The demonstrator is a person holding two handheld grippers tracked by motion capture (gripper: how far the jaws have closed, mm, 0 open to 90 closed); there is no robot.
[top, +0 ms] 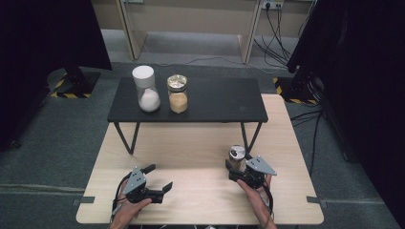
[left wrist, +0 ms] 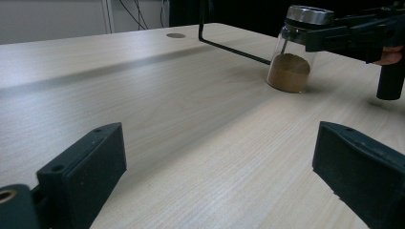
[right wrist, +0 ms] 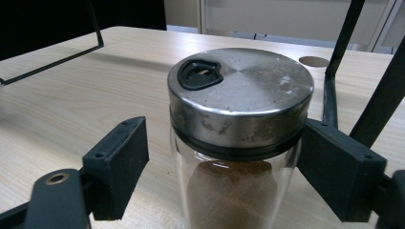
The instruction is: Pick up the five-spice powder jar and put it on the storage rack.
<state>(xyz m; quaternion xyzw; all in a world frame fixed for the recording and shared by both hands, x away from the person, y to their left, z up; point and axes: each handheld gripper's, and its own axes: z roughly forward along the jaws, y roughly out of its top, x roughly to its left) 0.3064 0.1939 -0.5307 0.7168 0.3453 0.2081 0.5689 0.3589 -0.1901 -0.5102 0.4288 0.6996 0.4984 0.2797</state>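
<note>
- The jaws of the left gripper (top: 161, 187) stand wide apart with nothing between them, low over the bare near-left part of the wooden table (top: 191, 143); in its own view only tabletop lies ahead.
- The jaws of the right gripper (top: 237, 167) bracket the spice jar (top: 236, 158) just below its steel lid (right wrist: 240, 93); the right pad looks to touch the glass, the left stands a little off, so the grip is not yet closed.
- The jar stands upright at the near right, close to a leg of the black shelf (top: 187, 102).
- The step looks like grasping; next the jaws should close, then lift straight up.
- Open room lies on the shelf's right half, beside the white-lidded jar (top: 145, 89) and the gold-lidded jar (top: 177, 93); the shelf's near edge and leg need clearing.
</note>
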